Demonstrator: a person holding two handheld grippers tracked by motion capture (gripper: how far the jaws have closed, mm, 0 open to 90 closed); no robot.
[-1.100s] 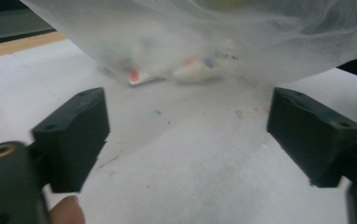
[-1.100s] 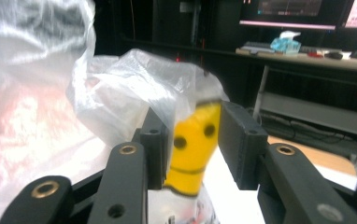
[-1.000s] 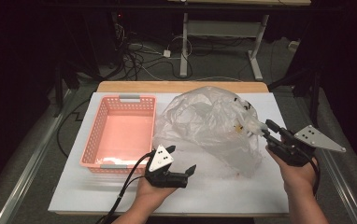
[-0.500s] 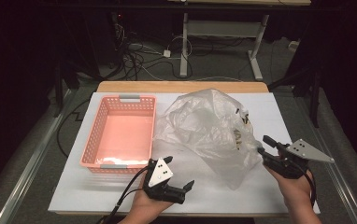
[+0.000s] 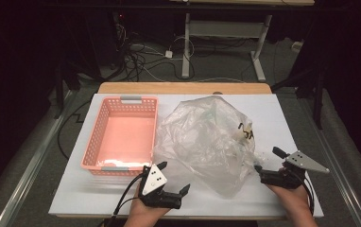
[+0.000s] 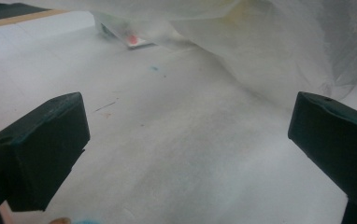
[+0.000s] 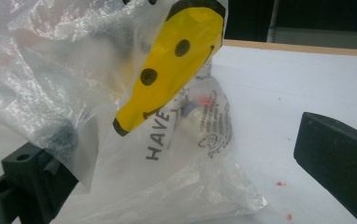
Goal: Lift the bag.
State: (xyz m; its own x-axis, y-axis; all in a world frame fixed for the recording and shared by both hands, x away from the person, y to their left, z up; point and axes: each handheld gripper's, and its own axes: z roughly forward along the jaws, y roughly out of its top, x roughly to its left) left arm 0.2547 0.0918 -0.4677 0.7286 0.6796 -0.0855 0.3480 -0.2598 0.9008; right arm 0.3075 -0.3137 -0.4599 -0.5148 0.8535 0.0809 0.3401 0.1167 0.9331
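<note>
A dark room surrounds the white tabletop (image 5: pixel 74 189), with grey floor, tangled cables and the legs of a further desk behind its wooden far edge. Toward the left stands a pink basket (image 5: pixel 96 142), its floor bare. Just in front of it the left gripper (image 5: pixel 173 178) hovers low over the white surface, its fingers (image 6: pixel 41 149) spread wide with nothing between them. A crumpled clear plastic bag (image 5: pixel 207 142) lies in the middle, just beside the basket, its yellow smiley print (image 7: pixel 176 60) showing in the right gripper view. At the bag's right corner the right gripper (image 5: pixel 266 161) has just been opening; its fingers (image 7: pixel 340 154) stand apart, the loose film draped over one of them. Small red specks dot the tabletop there.
</note>
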